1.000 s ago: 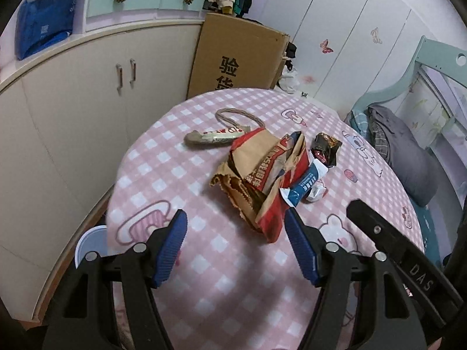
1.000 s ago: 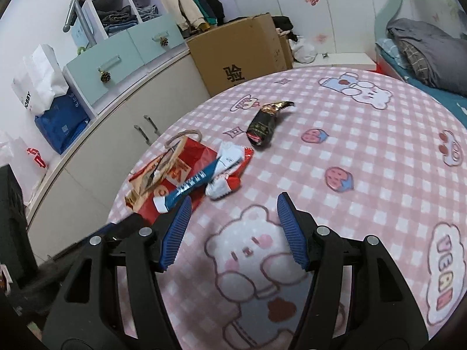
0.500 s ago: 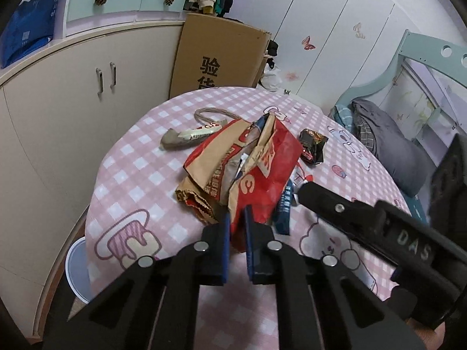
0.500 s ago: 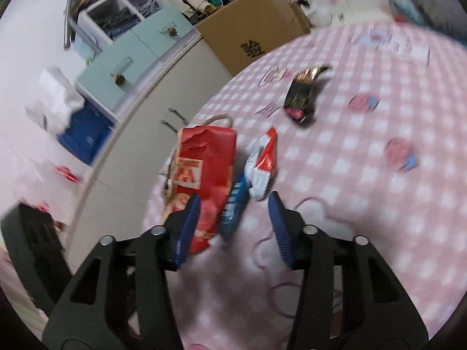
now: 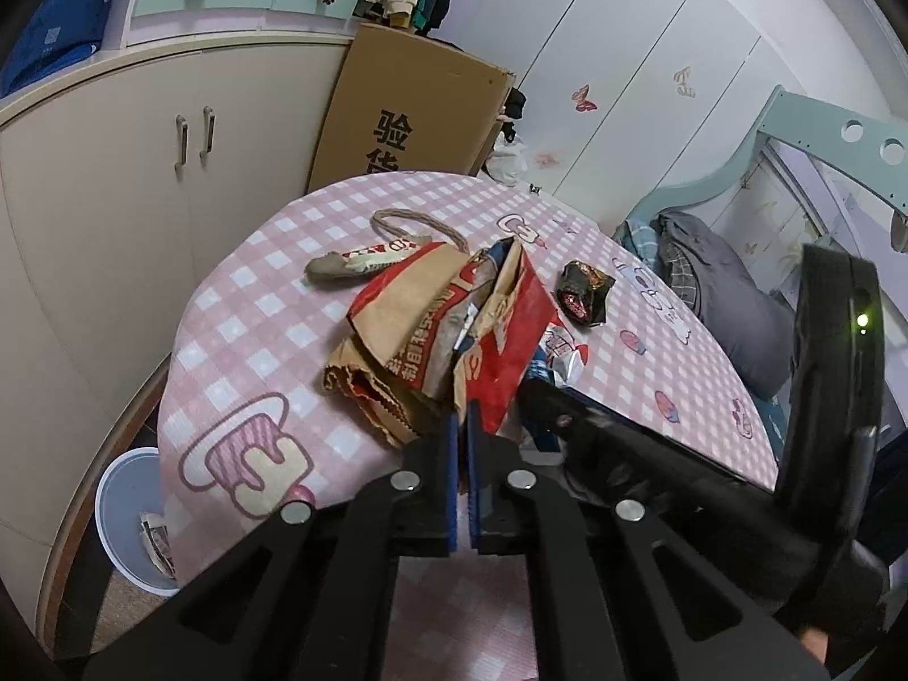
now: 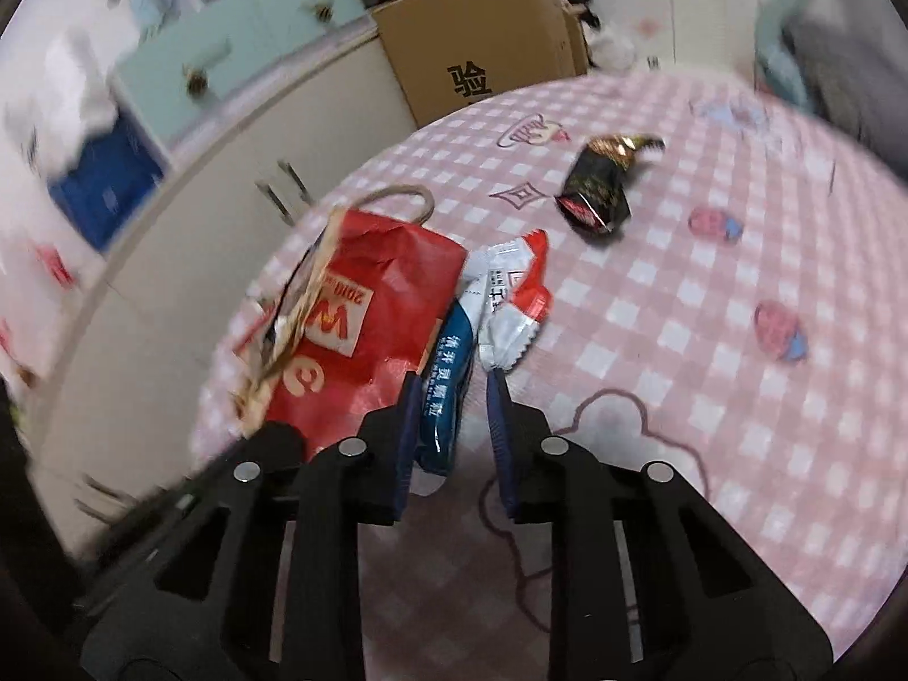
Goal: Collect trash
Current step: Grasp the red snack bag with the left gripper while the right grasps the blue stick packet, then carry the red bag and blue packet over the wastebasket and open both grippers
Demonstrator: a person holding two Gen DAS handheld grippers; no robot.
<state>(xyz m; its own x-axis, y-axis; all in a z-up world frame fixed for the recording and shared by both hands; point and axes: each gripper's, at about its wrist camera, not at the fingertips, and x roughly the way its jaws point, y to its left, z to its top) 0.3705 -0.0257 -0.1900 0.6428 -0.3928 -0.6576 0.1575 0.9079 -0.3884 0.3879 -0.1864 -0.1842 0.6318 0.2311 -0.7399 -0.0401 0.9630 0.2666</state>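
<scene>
1. Left hand-held gripper (image 5: 461, 425): blue pads pressed together, pinching the near edge of the red paper bag (image 5: 505, 340); bag mouth gapes, brown inner paper crumpled.
2. Right hand-held gripper (image 6: 452, 391): fingers partly spread, straddling the near end of the blue wrapper (image 6: 448, 386); left pad looks in contact, right pad apart from it. Not clamped yet.
3. Blue wrapper lies on the surface (image 6: 709, 340), touching the right side of the red paper bag (image 6: 363, 340).
4. White-and-red wrapper (image 6: 508, 295) just right of the blue one, overlapping it; its lower tip is near the right pad.
5. Dark snack wrapper (image 6: 596, 187) farther out on the surface, well apart from the others; also seen in left view (image 5: 584, 292).
6. Rope handle (image 5: 414, 224) with a torn paper strip lies beyond the bag on the pink checked surface (image 5: 255, 306).
7. White bin (image 5: 133, 516) on the floor left of the surface, some trash inside.
8. Cardboard box (image 5: 408, 108) and cream cabinet (image 5: 142, 170) behind. Right view motion-blurred at edges.
</scene>
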